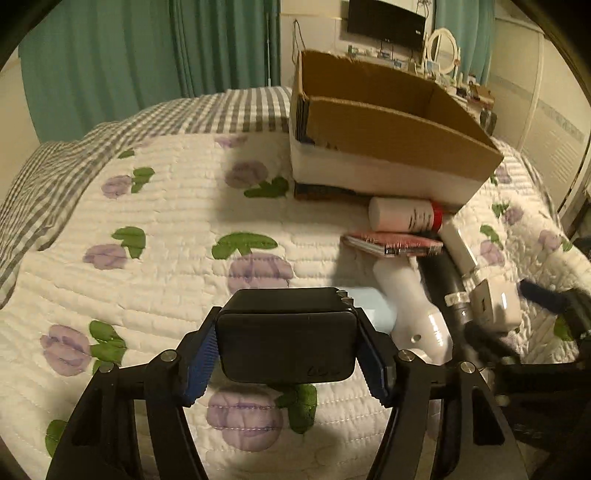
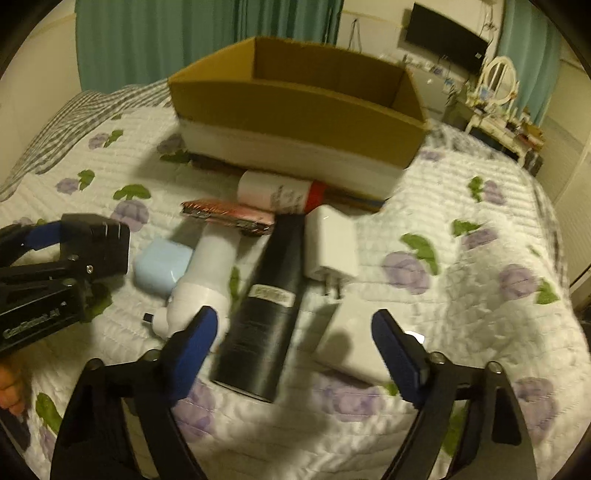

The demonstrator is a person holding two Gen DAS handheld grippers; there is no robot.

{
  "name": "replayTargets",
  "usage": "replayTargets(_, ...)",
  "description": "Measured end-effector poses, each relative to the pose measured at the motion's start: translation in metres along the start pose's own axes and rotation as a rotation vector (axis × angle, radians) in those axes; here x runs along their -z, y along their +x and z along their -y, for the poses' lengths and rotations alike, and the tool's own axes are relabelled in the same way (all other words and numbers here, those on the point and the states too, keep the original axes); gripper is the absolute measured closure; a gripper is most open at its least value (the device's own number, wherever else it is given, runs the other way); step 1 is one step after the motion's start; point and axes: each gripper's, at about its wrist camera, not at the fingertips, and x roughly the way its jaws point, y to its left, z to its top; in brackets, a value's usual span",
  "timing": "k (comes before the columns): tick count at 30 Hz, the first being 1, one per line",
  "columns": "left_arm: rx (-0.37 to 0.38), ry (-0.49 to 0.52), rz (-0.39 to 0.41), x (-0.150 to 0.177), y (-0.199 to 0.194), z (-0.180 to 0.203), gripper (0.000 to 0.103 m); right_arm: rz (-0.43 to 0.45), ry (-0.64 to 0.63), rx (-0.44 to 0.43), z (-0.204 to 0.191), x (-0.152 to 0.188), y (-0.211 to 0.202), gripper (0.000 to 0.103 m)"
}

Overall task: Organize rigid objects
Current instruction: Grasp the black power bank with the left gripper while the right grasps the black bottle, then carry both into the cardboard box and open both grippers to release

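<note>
I am in a home bedroom: a bed [image 1: 166, 221] with a floral quilt lies before me, teal curtains [image 1: 147, 55] at eleven o'clock, a wall television [image 1: 386, 24] and vanity mirror [image 1: 441, 46] at one o'clock.

**Bed crowded at the box's near side**

Here's the bed [image 2: 461, 295], white quilt with purple flowers and green leaves, a grey checked cover at its far left. A cardboard box [image 2: 295, 107] sits far centre. Just near it lies a white bottle with a red cap [image 2: 277, 192], then a pink packet [image 2: 229, 218]. Nearer still, left to right: a pale blue case [image 2: 162, 262], a white bottle [image 2: 207, 273], a black cylinder [image 2: 266, 306], a white charger plug [image 2: 332, 247].
</note>
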Motion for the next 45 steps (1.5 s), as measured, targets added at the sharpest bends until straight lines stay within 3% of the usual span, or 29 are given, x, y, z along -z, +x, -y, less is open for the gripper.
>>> replayTargets(2, 0.018, -0.002, 0.007, -0.002, -0.002, -0.001, 0.035, -0.022, 0.005, -0.012, -0.004, -0.002, 0.009, 0.036)
replayTargets(4, 0.029, -0.002, 0.017, -0.004, -0.005, 0.0, 0.035, -0.032, 0.001, -0.003, -0.007, -0.006, 0.017, 0.042)
replayTargets(6, 0.037, -0.006, 0.027, -0.004, -0.008, 0.0, 0.035, -0.041, -0.002, -0.023, -0.01, -0.008, 0.021, 0.065)
replayTargets(16, 0.042, -0.01, 0.036, -0.006, -0.011, -0.002, 0.035, -0.102, 0.031, -0.003, -0.013, -0.016, 0.036, 0.059)
replayTargets(20, 0.038, -0.01, 0.034, -0.005, -0.01, -0.001, 0.035, -0.163, 0.122, -0.047, -0.003, -0.021, 0.061, 0.057)
replayTargets(28, 0.026, -0.023, 0.039, -0.004, -0.013, -0.004, 0.035, -0.103, 0.13, -0.078, 0.002, -0.012, 0.045, 0.06)
replayTargets(35, 0.013, -0.011, 0.091, -0.008, -0.04, 0.004, 0.035, 0.016, 0.09, -0.097, -0.002, -0.018, -0.012, 0.066)
replayTargets(45, 0.003, -0.007, 0.116, -0.008, -0.072, 0.019, 0.035, 0.153, 0.088, -0.147, 0.017, -0.005, -0.082, 0.067)
